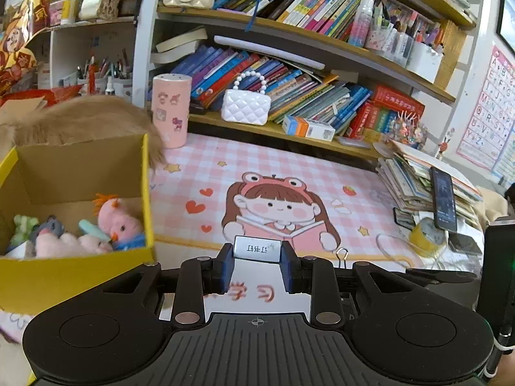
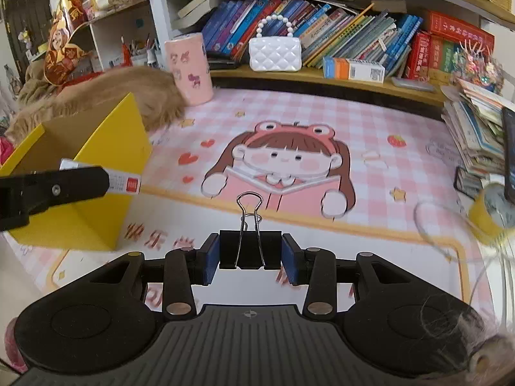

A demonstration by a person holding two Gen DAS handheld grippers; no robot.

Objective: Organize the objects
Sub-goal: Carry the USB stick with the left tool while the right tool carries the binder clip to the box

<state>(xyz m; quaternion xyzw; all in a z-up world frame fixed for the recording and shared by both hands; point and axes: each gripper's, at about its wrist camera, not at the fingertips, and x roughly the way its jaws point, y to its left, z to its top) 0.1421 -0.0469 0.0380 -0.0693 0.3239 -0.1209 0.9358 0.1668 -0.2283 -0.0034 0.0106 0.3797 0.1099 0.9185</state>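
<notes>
Left tool (image 1: 257, 265) is clamped down on a small staple box (image 1: 257, 248), blue pads (image 1: 225, 270) pressing both of its sides. You only see the box's silver end with some print on it; the rest is tucked between the fingers. From the right wrist view the same box (image 2: 124, 184) pokes out of the left tool's black finger, a white end with a red label, in front of the yellow box (image 2: 106, 160).

Right tool (image 2: 250, 259) is closed on a black binder clip (image 2: 250, 247), gripped by the sides, wire handles standing up and leaning away from the camera. The clip's lower edge is hard to make out. In the left view just one wire loop of the clip (image 1: 343, 255) peeks up past the right finger.

The yellow box (image 1: 74, 267) sits at the bench's left edge, open on top, with a few plush toys (image 1: 119, 222) piled inside. They're blurry and partly cut off by the front wall, so no exact count.

The bench wears a pink checked mat (image 1: 289, 177) with a cartoon girl on it. Something furry and tan (image 1: 80, 119) lies behind the box, can't tell what it is. At the right edge there's a stack of books with a phone (image 1: 444, 202) on top and a yellow tape roll (image 1: 425, 234) just beside it, smeared by blur.
</notes>
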